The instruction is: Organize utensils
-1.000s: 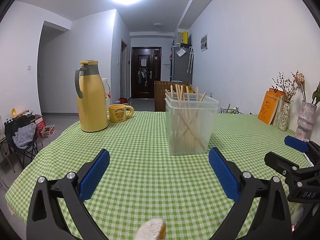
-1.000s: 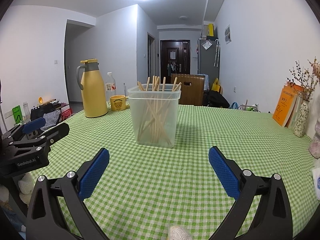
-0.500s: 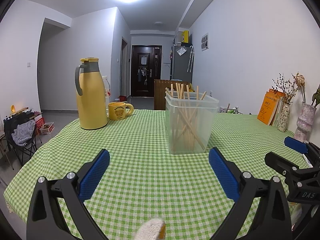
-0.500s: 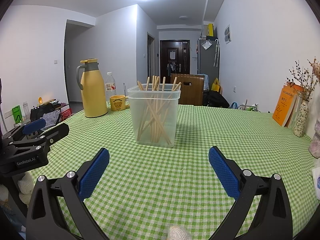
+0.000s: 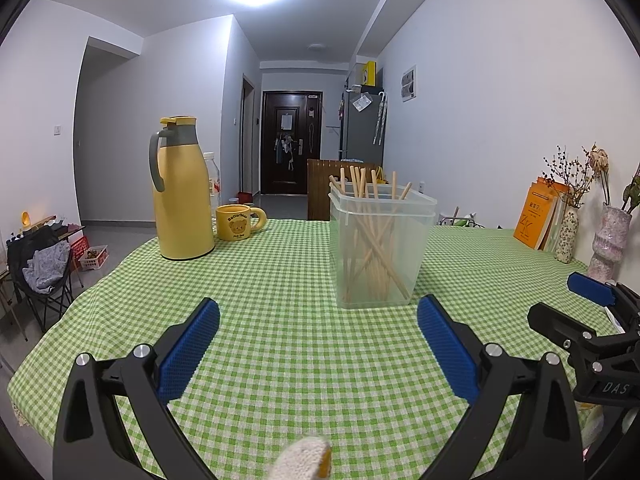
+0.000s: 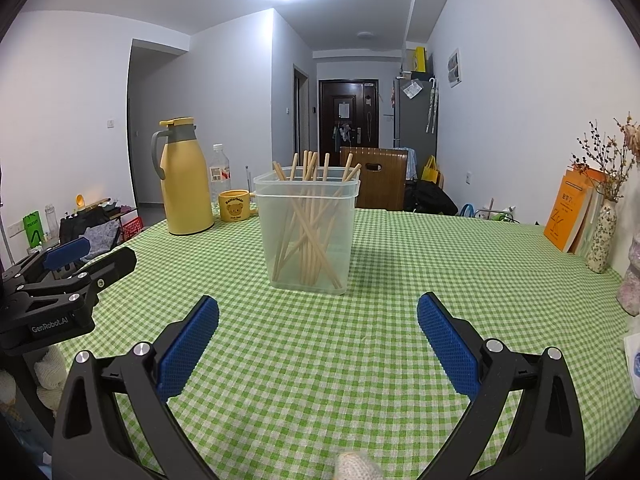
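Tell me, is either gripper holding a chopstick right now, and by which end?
Nothing is held. The left gripper and right gripper are both open above the tablecloth. The chopsticks all stand in the clear container.

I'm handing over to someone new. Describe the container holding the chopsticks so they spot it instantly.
Start at the green checked tablecloth. Near its middle, ahead of both open hand-held grippers, stands the clear plastic tub, to the right of the yellow thermos jug and yellow bear mug. It is the only see-through thing there, with wooden chopsticks crossing inside and poking above its rim.
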Demonstrator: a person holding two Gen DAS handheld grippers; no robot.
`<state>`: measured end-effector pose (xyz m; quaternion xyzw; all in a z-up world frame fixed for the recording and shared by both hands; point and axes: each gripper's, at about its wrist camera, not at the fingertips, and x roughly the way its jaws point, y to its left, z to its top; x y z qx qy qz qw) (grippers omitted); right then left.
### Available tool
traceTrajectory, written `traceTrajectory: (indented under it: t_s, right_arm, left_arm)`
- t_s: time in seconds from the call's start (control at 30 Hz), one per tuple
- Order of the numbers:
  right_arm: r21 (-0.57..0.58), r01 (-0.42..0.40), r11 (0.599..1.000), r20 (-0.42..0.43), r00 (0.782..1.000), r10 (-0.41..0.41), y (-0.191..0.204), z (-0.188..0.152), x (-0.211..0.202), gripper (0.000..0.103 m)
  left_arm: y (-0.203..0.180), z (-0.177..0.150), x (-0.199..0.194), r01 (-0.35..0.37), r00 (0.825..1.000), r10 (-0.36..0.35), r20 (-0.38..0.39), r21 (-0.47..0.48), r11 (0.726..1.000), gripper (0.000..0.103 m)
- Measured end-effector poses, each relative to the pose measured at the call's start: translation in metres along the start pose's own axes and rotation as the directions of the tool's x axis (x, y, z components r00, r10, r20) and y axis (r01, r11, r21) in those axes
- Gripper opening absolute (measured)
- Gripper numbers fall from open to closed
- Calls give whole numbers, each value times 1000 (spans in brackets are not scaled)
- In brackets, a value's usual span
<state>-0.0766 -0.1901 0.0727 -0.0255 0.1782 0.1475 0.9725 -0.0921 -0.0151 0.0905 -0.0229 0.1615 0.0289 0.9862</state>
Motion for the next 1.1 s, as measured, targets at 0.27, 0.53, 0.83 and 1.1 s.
traceTrajectory:
  t_s: [0.27,0.53,0.83,1.1]
  right_arm:
    - [1,3,1000,-2,1000,-3,-3,-1,0,96]
    - [2,6,1000,-8,1000,-6,-4,-2,1,96]
    - [-1,5,1000,-18,1000,-5,-2,-4,3,96]
    - [6,11,1000,-27,1000,-11,-2,-6,7,96]
  left_arm:
    - [-1,0,-1,0,1000,0,2,3,1000,96]
    - [-1,-1,0,4,1000,-4,-8,5,1000,96]
    - [-2,-5,5,9,1000,-9,-23,9,1000,96]
    - [1,-7,12,1,999,-1,-46,-15,1000,96]
